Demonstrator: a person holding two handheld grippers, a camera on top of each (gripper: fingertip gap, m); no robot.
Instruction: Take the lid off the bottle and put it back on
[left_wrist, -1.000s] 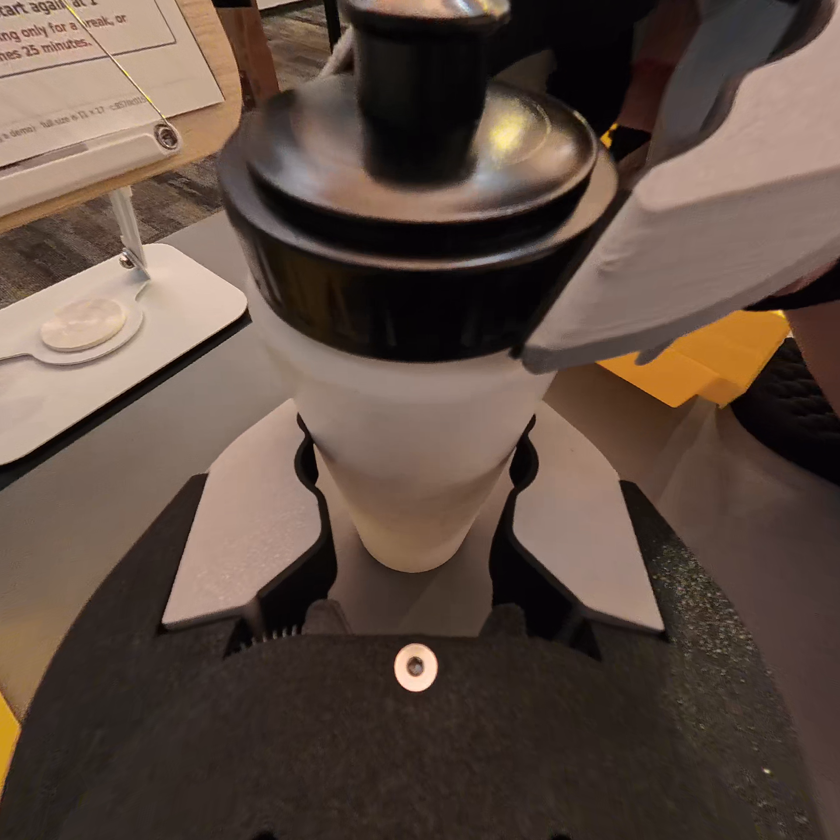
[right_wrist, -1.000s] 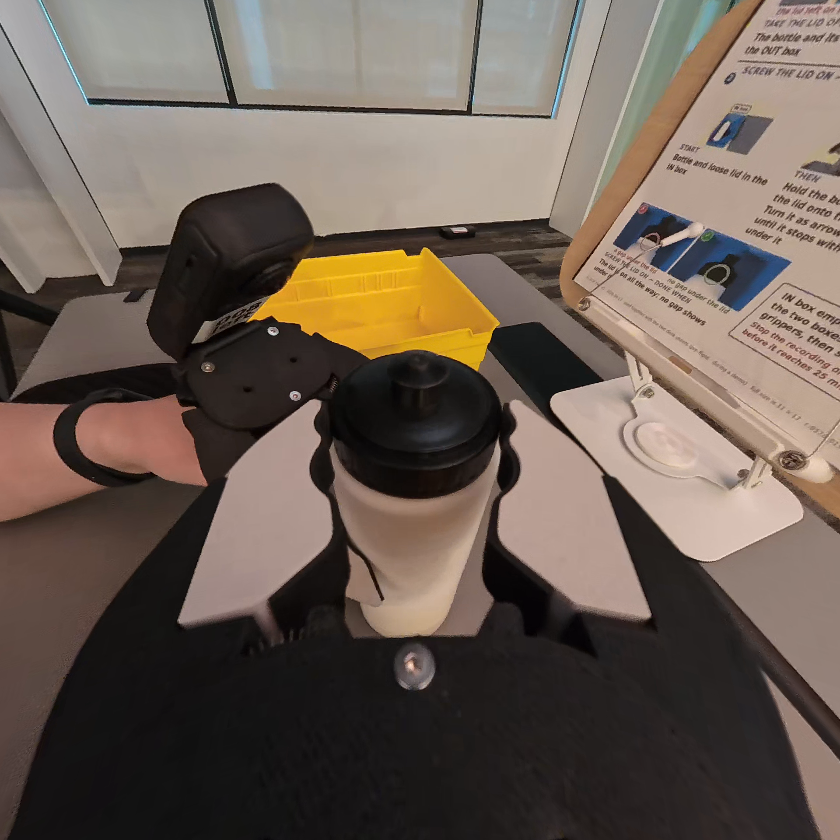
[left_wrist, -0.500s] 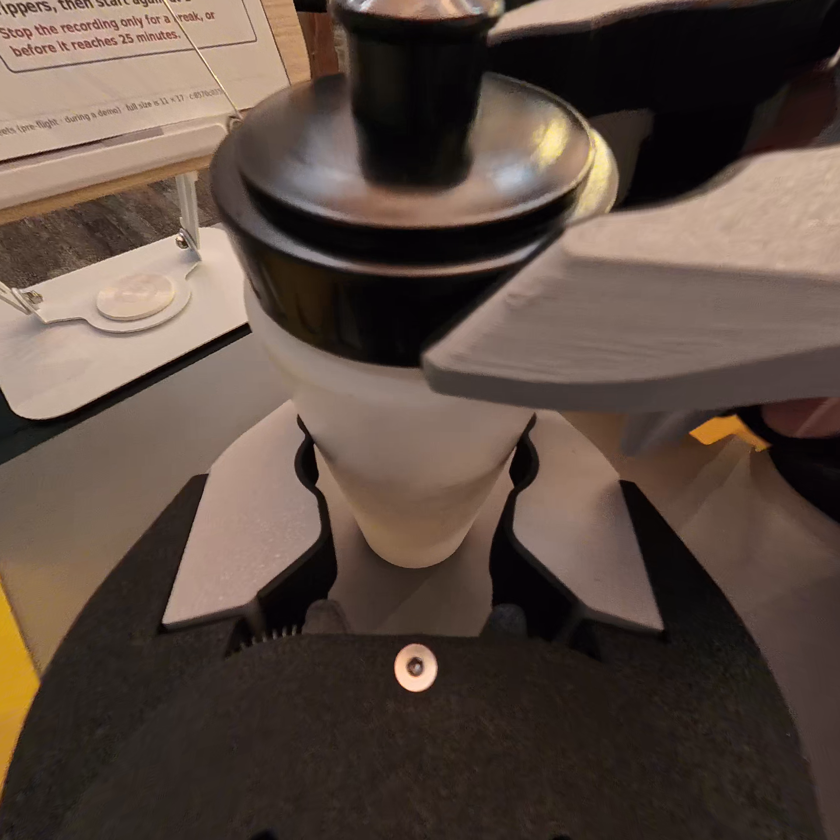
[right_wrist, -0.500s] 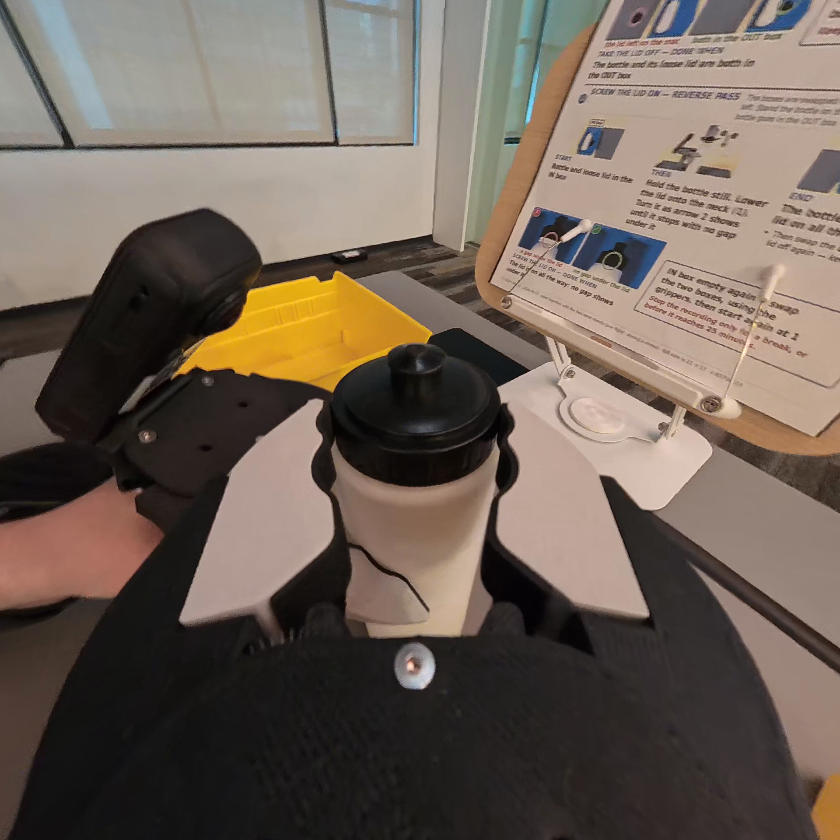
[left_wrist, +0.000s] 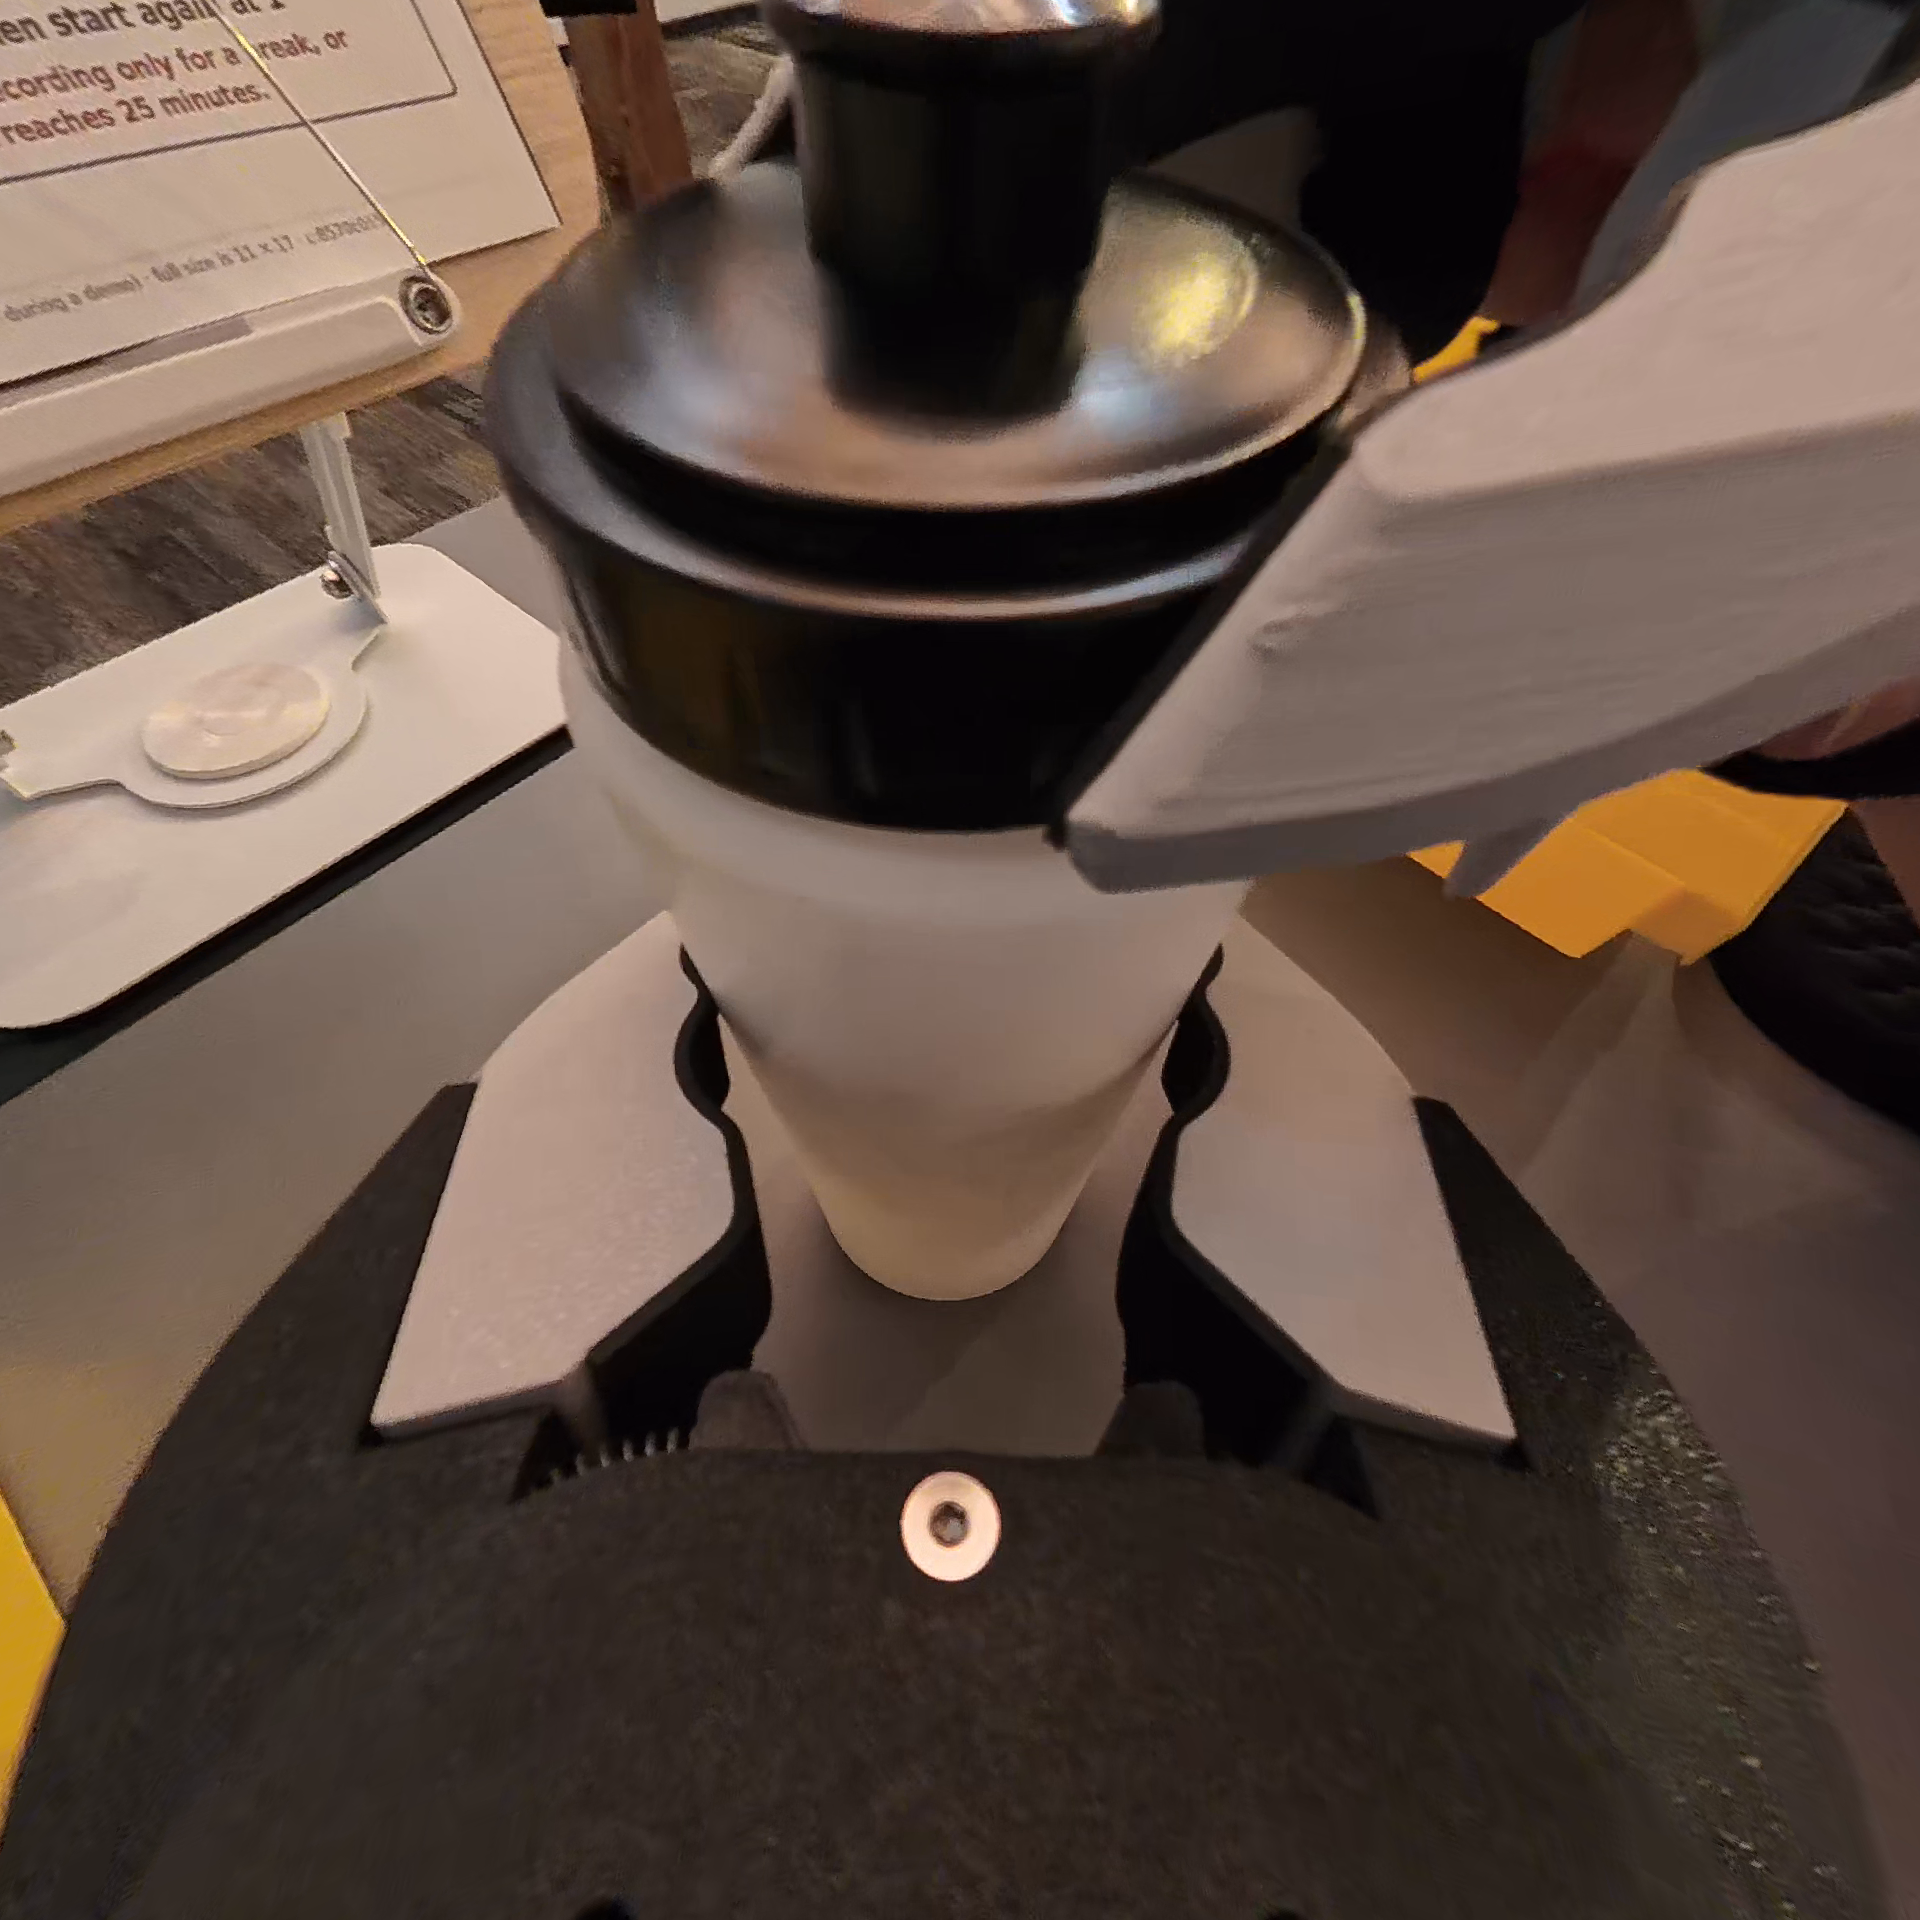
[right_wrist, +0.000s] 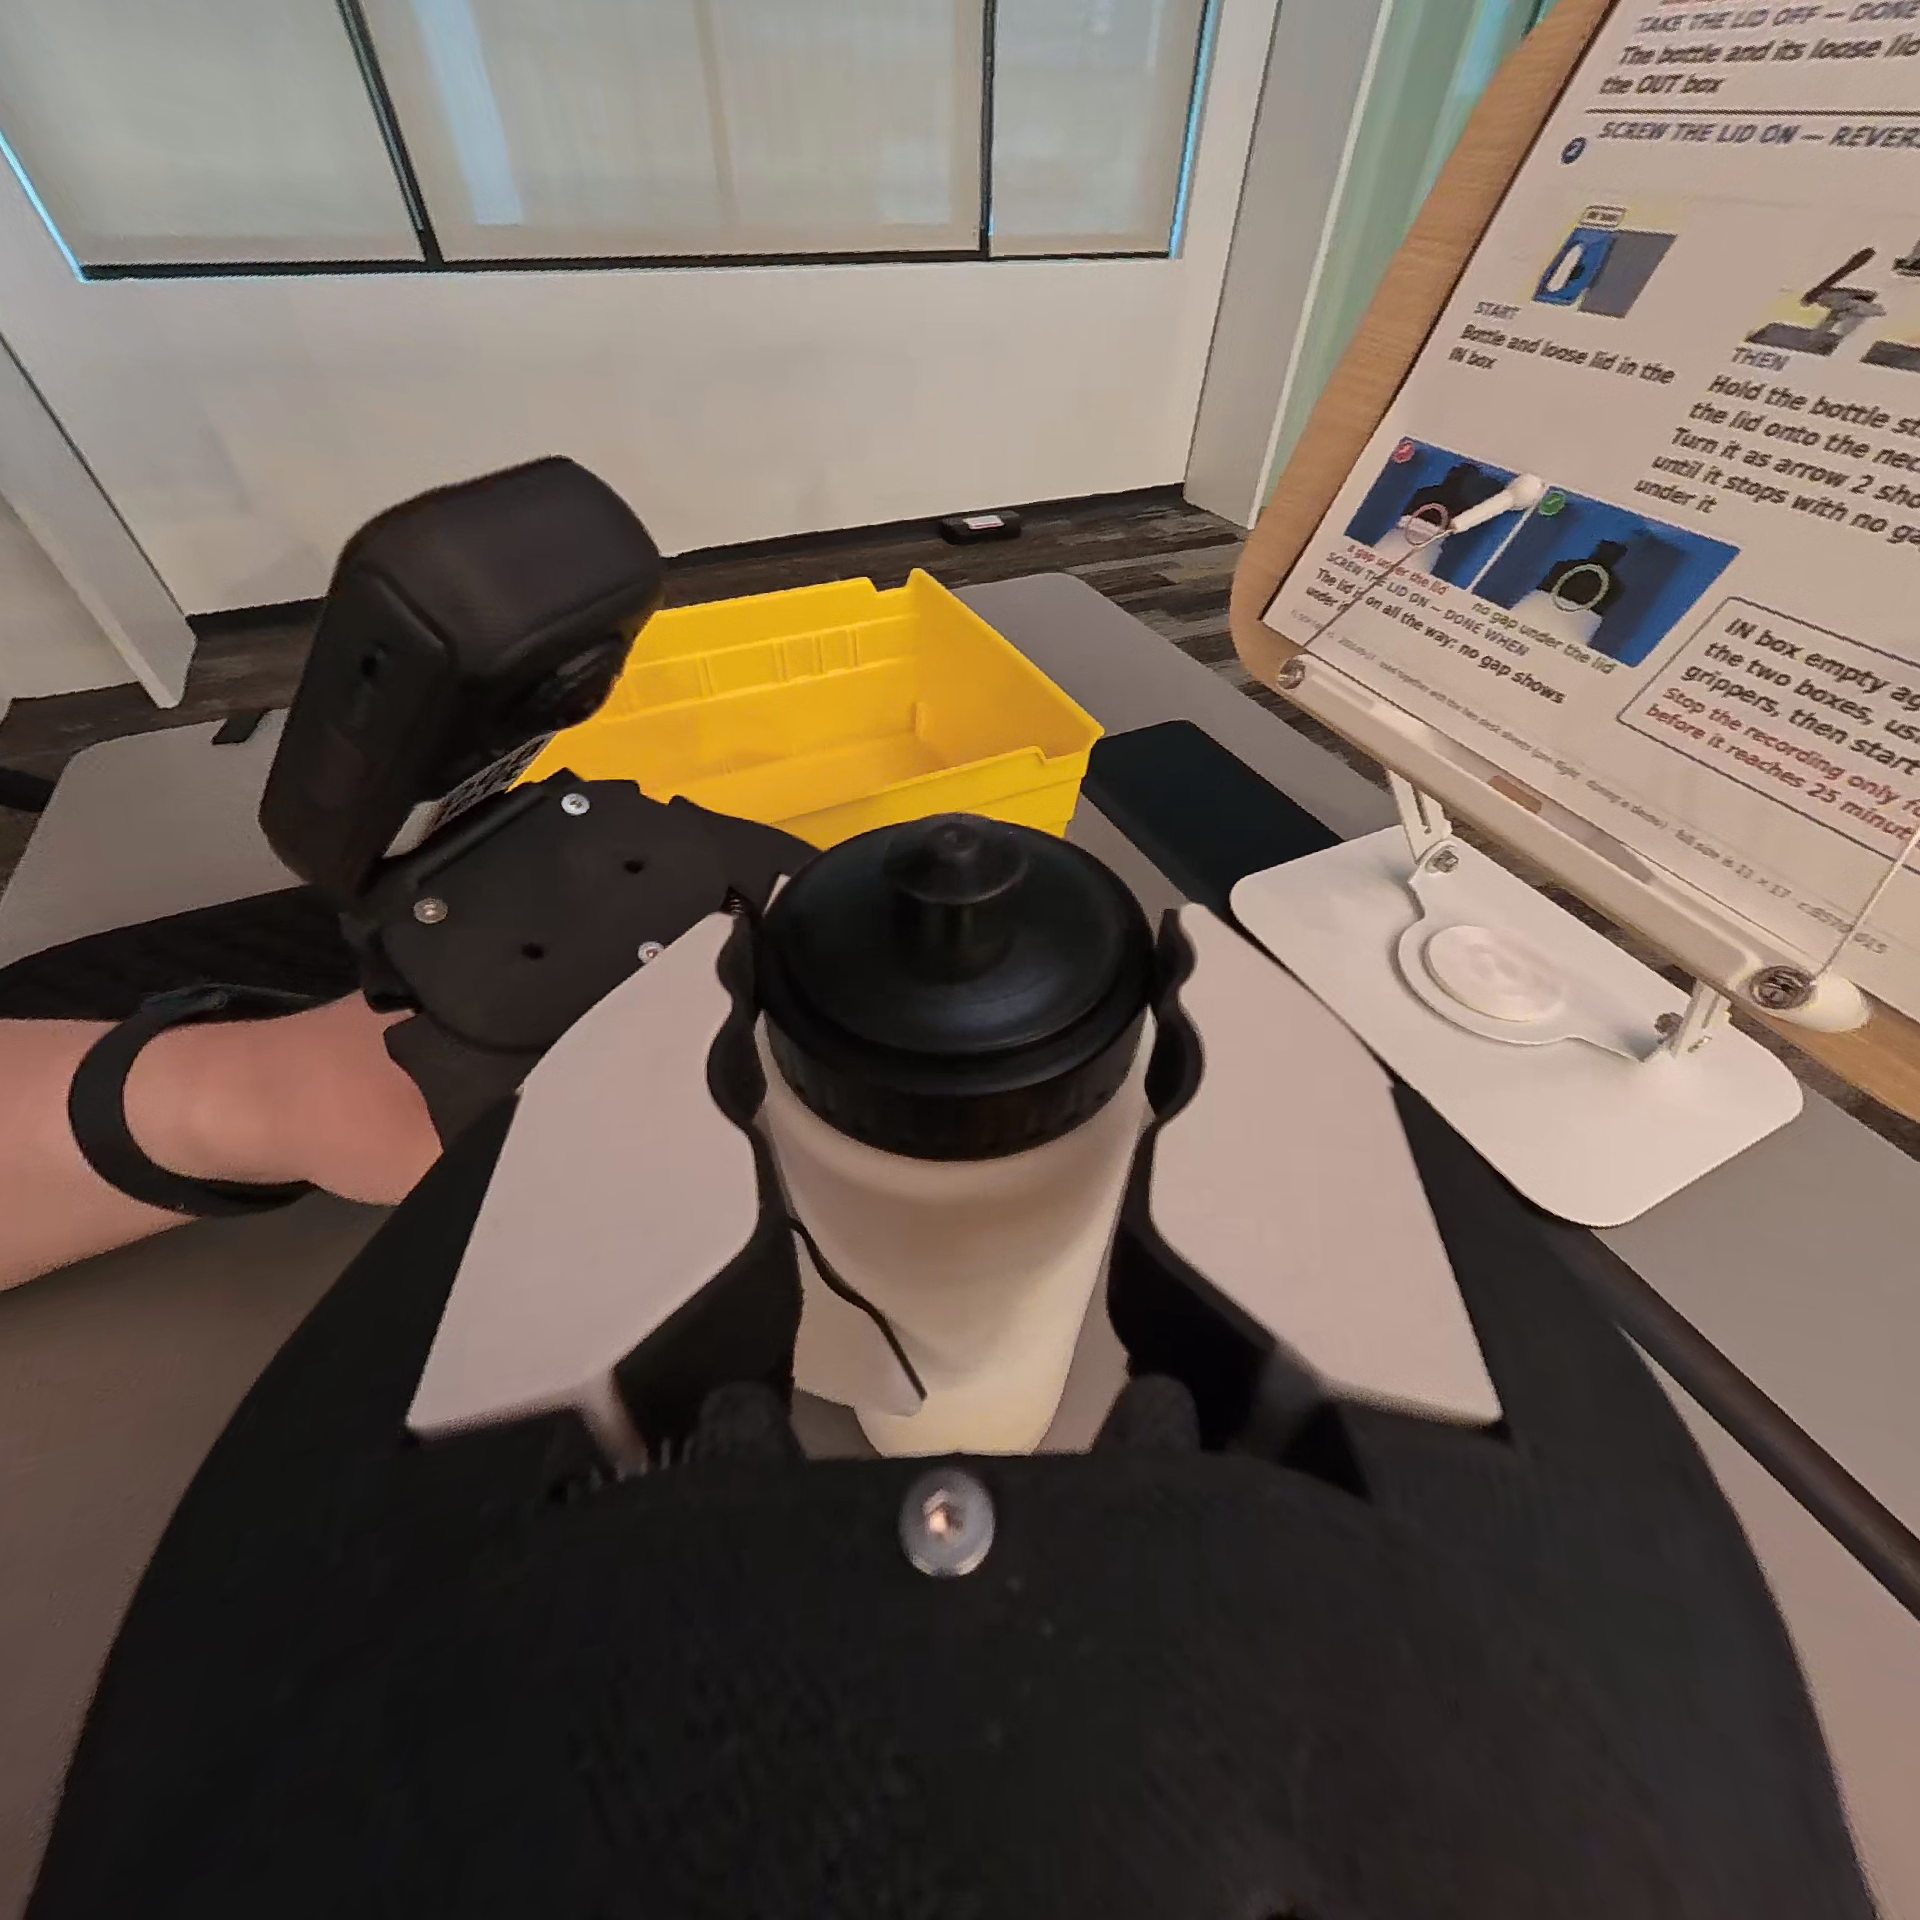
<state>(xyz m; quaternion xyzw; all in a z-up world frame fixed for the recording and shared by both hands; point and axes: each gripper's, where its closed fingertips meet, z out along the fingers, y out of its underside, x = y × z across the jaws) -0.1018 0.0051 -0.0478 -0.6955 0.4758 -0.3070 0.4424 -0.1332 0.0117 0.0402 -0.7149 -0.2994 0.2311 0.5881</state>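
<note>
Bottle (left_wrist: 940, 1049), white and upright on the grey table (left_wrist: 260, 1164), sits clamped at its body between the left gripper (left_wrist: 951, 1049) and its 2 fingers. Right gripper (right_wrist: 951, 1023) closes around the black lid (right_wrist: 956, 997), which sits on the bottle's neck. Behind stands a yellow bin (right_wrist: 831, 717); a white-based instruction board (right_wrist: 1621, 436) stands to the right.

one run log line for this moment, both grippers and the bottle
left gripper: shut on white plastic bottle body | right gripper: shut on black screw lid | lid on bottle | yellow bin behind
</note>
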